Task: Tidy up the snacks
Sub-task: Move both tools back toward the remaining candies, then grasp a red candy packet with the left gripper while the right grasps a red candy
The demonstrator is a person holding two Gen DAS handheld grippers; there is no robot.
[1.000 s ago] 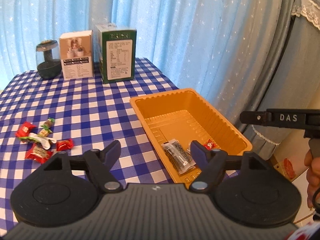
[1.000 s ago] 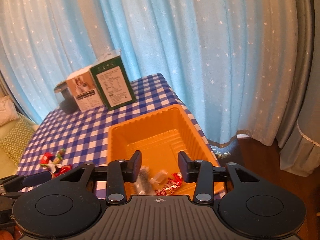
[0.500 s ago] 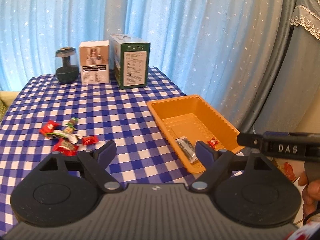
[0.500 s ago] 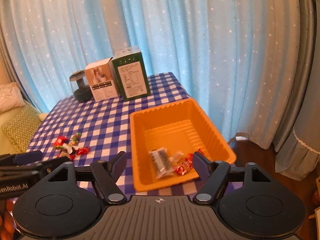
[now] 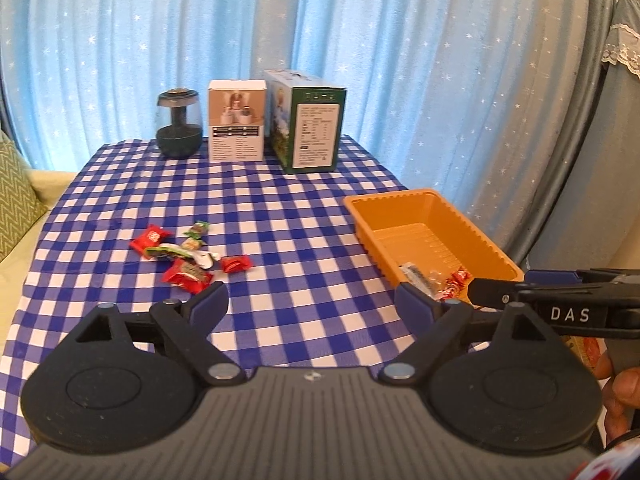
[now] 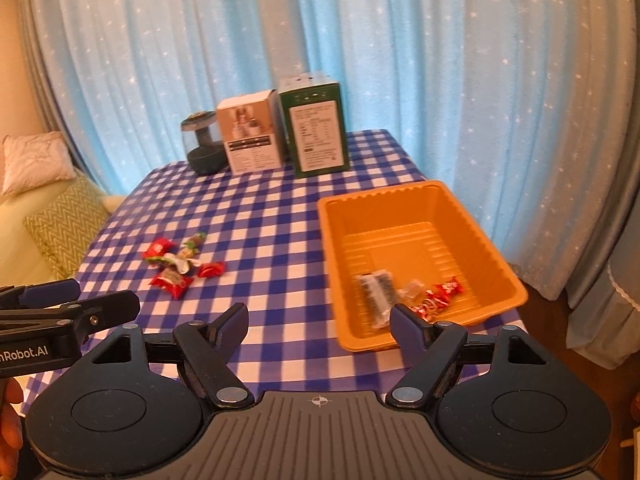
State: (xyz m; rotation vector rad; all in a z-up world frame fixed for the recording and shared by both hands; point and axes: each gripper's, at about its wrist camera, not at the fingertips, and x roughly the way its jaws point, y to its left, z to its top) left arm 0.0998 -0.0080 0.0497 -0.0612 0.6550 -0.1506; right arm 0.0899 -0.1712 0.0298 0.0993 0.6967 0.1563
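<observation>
Both grippers, left (image 5: 311, 300) and right (image 6: 319, 322), have backed off the orange tray (image 6: 516, 284); jaws just spread, empty.

1. Daylight comes through the star-printed blue curtain (image 5: 360, 40) behind the table, so both views are backlit and bright at the top.
2. The near gripper bodies are dark, with little detail.
3. Shadows on the checked tablecloth (image 6: 272, 216) are soft and faint.
4. Fisheye bending curves the curtain folds and darkens the corners.
5. The right wrist view is slightly soft; the green box (image 6: 316, 128) text is unreadable.
</observation>
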